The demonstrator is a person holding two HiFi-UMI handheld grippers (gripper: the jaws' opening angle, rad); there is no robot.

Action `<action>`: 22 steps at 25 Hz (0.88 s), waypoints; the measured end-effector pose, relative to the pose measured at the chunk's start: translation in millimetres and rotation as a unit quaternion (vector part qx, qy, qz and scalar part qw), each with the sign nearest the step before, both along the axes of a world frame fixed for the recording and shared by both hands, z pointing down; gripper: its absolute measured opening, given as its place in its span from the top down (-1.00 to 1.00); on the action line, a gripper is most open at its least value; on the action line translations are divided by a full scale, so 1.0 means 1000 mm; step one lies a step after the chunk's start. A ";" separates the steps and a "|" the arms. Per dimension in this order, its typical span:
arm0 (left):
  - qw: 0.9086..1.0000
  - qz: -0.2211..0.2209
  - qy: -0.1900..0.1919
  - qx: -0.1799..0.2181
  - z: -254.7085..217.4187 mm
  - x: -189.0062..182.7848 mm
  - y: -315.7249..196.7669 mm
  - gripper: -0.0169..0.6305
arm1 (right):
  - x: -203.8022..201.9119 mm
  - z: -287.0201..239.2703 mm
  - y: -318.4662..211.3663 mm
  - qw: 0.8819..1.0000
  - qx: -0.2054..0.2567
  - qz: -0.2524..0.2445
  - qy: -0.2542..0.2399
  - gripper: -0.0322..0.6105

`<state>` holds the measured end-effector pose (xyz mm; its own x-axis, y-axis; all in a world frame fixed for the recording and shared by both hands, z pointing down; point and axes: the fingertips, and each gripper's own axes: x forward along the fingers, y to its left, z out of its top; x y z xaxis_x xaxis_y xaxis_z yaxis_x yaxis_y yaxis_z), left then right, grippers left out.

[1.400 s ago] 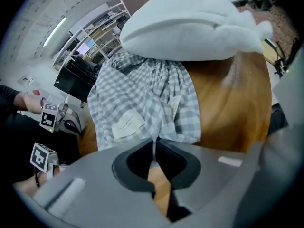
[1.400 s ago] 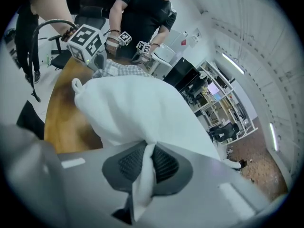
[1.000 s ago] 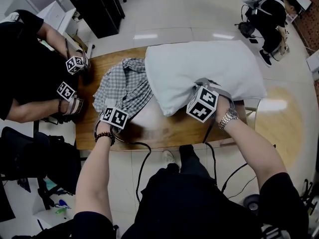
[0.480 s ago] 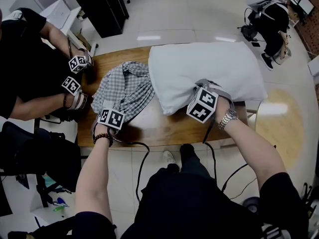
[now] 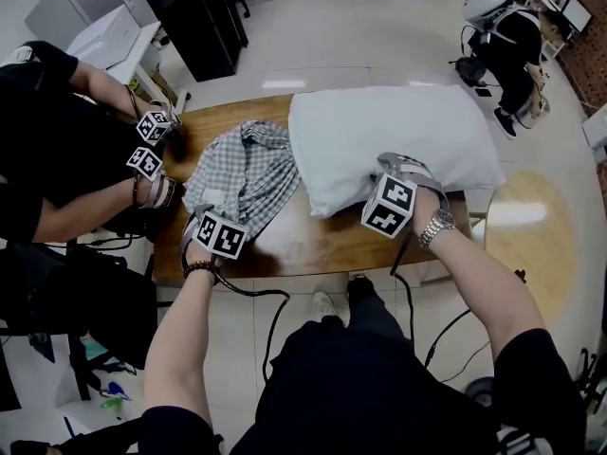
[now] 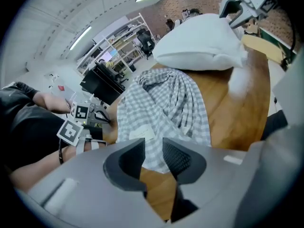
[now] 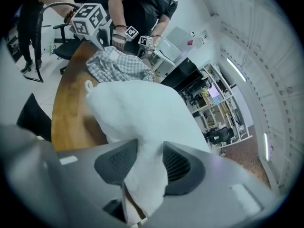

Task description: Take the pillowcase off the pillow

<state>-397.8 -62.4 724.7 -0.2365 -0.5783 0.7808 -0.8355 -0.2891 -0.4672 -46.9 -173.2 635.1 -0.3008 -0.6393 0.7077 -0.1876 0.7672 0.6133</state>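
Checked pillowcase [image 5: 242, 173] lies beside the white pillow [image 5: 389, 140] on the worktop [image 5: 313, 246]; left gripper [image 6: 153, 152] has just opened, empty (right gripper [image 7: 149, 161] too, a pillow corner between its jaws).

We see a wooden table [image 5: 332, 246] on a pale glossy floor [image 5: 332, 36], a black cabinet [image 5: 194, 12] behind it, and shelves [image 6: 124, 38] beyond.

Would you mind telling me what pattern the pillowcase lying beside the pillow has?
The pillowcase is grey-and-white checked, clearest in the left gripper view.
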 end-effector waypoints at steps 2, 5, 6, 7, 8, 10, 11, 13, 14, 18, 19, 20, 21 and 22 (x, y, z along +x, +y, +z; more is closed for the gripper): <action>0.999 0.016 0.000 0.032 -0.016 0.009 -0.003 0.58 | 0.001 -0.004 0.008 1.000 0.000 0.005 -0.003 0.37; 0.997 0.035 0.006 0.074 -0.037 0.026 -0.003 0.58 | 0.004 -0.007 0.022 1.000 0.005 0.011 -0.009 0.37; 0.995 0.040 0.011 0.085 -0.044 0.034 -0.002 0.59 | 0.005 -0.008 0.027 1.000 0.007 0.012 -0.011 0.38; 0.994 0.045 0.018 0.097 -0.051 0.042 -0.002 0.59 | 0.006 -0.011 0.031 1.000 0.009 0.013 -0.014 0.38; 0.993 0.049 0.026 0.107 -0.058 0.050 -0.003 0.59 | 0.007 -0.015 0.035 1.000 0.013 0.014 -0.018 0.38; 0.989 0.057 0.043 0.127 -0.072 0.069 -0.004 0.62 | 0.007 -0.025 0.041 0.999 0.023 0.014 -0.029 0.38; 0.987 0.061 0.051 0.137 -0.078 0.079 -0.003 0.64 | 0.007 -0.031 0.045 0.999 0.029 0.012 -0.037 0.38; 0.983 0.068 0.066 0.158 -0.089 0.099 -0.002 0.68 | 0.008 -0.040 0.053 0.998 0.041 0.005 -0.053 0.40; 0.980 0.071 0.073 0.169 -0.095 0.109 -0.001 0.71 | 0.010 -0.045 0.057 0.997 0.048 0.003 -0.062 0.43; 0.971 0.080 0.086 0.207 -0.118 0.143 0.008 0.87 | 0.019 -0.065 0.077 0.992 0.077 -0.006 -0.100 0.62; 0.969 0.084 0.088 0.214 -0.123 0.152 0.011 0.93 | 0.021 -0.071 0.082 0.990 0.085 -0.008 -0.109 0.68; 0.968 0.088 0.089 0.220 -0.128 0.161 0.015 0.93 | 0.023 -0.077 0.088 0.989 0.091 -0.009 -0.120 0.74; 0.966 0.093 0.090 0.225 -0.132 0.173 0.020 0.93 | 0.026 -0.081 0.094 0.987 0.096 -0.011 -0.130 0.80; 0.964 0.097 0.092 0.230 -0.136 0.185 0.025 0.93 | 0.030 -0.084 0.101 0.985 0.099 -0.013 -0.141 0.86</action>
